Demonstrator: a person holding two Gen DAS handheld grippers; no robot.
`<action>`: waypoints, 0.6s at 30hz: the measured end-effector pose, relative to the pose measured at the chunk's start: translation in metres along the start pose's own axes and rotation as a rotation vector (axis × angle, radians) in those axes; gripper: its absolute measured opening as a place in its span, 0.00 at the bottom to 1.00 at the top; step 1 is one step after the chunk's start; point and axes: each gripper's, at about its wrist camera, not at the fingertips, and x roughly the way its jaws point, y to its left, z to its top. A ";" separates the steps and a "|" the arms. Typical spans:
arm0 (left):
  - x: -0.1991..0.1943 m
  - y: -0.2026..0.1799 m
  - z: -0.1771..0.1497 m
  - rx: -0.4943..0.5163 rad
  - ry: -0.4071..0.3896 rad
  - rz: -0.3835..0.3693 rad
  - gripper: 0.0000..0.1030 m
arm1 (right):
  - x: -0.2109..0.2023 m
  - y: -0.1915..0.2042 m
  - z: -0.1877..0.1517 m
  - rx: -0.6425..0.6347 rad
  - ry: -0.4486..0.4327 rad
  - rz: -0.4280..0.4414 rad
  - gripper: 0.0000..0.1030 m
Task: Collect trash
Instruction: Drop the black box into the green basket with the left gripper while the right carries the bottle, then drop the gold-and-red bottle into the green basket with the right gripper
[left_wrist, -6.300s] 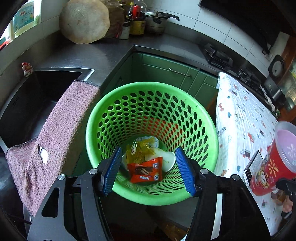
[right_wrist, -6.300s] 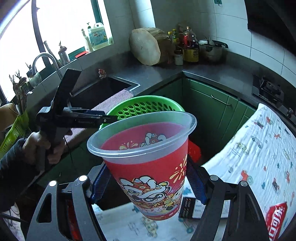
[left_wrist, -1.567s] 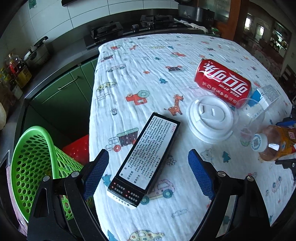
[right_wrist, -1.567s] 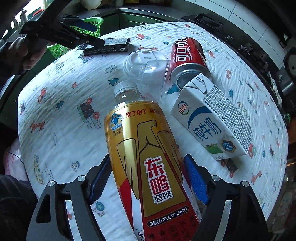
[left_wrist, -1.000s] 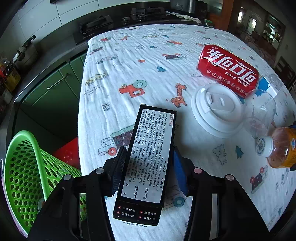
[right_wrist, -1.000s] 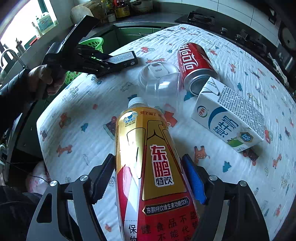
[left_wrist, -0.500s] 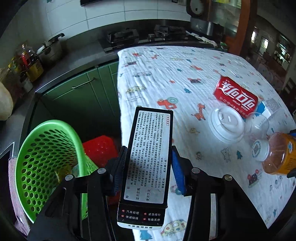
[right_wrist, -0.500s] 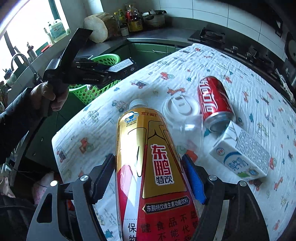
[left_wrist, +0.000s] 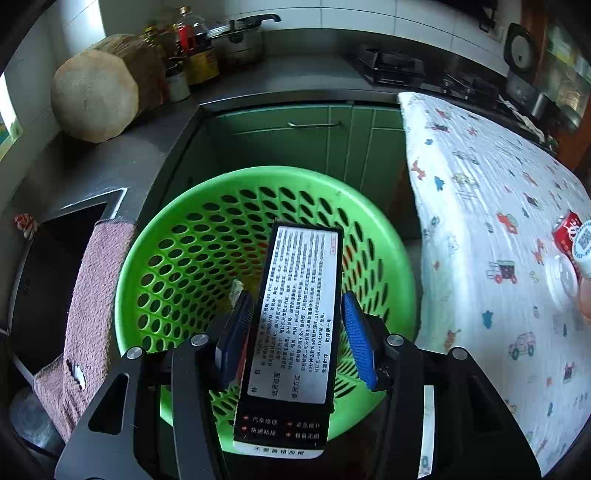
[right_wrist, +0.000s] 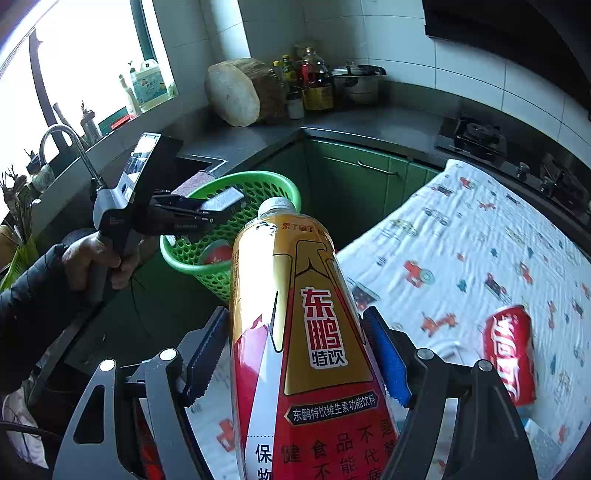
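One black box (left_wrist: 291, 343) sits between the opening left hand-held gripper's (left_wrist: 295, 332) pads.

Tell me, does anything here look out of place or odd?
Yes. A red can lies on its side on the tablecloth instead of standing. A pink towel hangs over the sink edge. Over the green basket, the left gripper has just been opening, so the black box sits loose between its pads.

Black gripper (left_wrist: 295, 334) frames, silver screws, blue ribbed pads (left_wrist: 357, 341); dark sleeve (right_wrist: 29, 291).
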 end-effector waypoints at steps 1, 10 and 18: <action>0.001 0.009 -0.002 -0.020 0.001 0.005 0.56 | 0.008 0.005 0.007 -0.008 -0.001 0.005 0.69; -0.023 0.061 -0.026 -0.130 -0.034 0.042 0.72 | 0.079 0.045 0.067 -0.037 -0.004 0.060 0.69; -0.057 0.090 -0.051 -0.205 -0.079 0.063 0.77 | 0.156 0.075 0.104 -0.031 0.044 0.072 0.69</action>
